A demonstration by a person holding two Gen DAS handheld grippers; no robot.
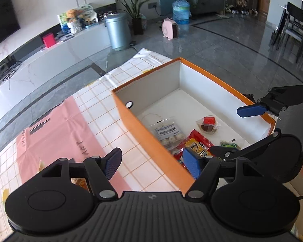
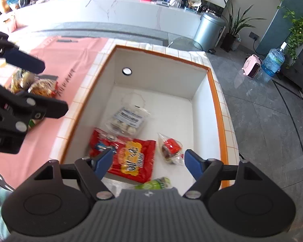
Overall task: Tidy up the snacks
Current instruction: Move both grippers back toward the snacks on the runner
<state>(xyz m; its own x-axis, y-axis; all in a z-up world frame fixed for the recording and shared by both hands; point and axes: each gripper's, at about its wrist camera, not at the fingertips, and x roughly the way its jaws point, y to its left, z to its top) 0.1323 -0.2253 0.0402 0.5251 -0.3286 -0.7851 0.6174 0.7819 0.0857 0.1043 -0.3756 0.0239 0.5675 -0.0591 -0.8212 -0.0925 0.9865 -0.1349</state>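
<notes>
An orange box with a white inside stands on the table. In it lie a clear pack of round sweets, a red and yellow snack bag, a small clear wrapped snack with a red piece and a green packet. My left gripper is open and empty above the box's near left wall. My right gripper is open and empty over the box, above the red bag. More snacks lie on the pink mat.
A pink mat lies on the checked tablecloth left of the box. On the floor beyond stand a grey bin, a potted plant, a pink heater and a water jug.
</notes>
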